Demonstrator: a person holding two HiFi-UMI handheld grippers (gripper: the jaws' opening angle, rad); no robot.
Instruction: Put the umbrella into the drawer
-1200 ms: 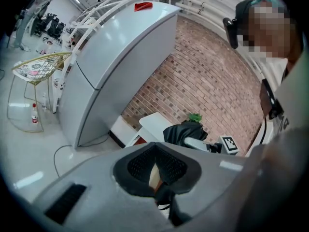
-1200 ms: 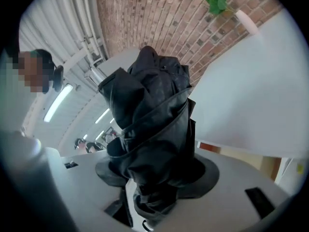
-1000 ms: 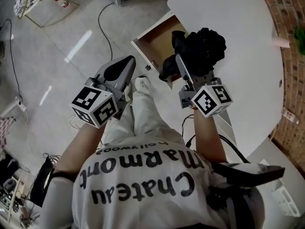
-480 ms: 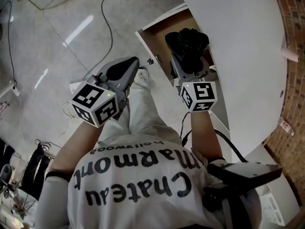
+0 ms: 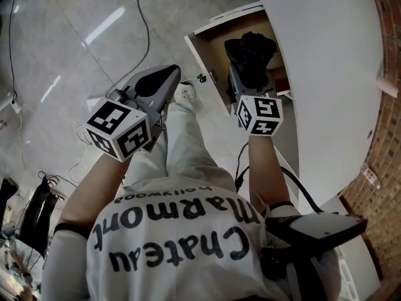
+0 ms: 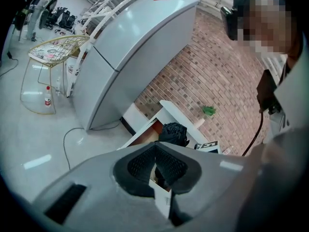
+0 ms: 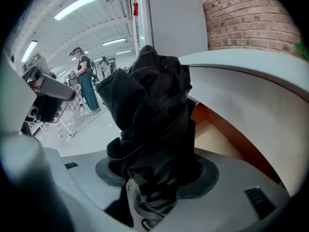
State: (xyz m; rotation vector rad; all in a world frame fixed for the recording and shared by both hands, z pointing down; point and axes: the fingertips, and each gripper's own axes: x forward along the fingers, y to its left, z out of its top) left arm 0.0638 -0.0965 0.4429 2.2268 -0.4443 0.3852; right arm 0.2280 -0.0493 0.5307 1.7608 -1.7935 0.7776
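A folded black umbrella (image 5: pixel 250 49) hangs over the open wooden drawer (image 5: pixel 216 39) under the white table (image 5: pixel 332 55). My right gripper (image 5: pixel 246 75) is shut on it, its marker cube nearest me. In the right gripper view the umbrella (image 7: pixel 149 110) stands up between the pads of the right gripper (image 7: pixel 157 170), and the drawer's brown inside (image 7: pixel 217 139) lies behind it. My left gripper (image 5: pixel 170 77) is held left of the drawer, above the floor, shut and empty. From the left gripper (image 6: pixel 155 151) I see the umbrella (image 6: pixel 173 133) and the drawer (image 6: pixel 145 137) ahead.
The person's leg and white shoe (image 5: pixel 185 94) are below, between the grippers. A black cable (image 5: pixel 149 11) runs over the shiny floor. A brick wall (image 5: pixel 382 168) lies right of the table. A big grey cabinet (image 6: pixel 130 47) and a wire chair (image 6: pixel 48 52) stand further off.
The right gripper has gone down with the umbrella, from above the table edge to the drawer's opening, and rolled. The left gripper has sunk a little and stays shut.
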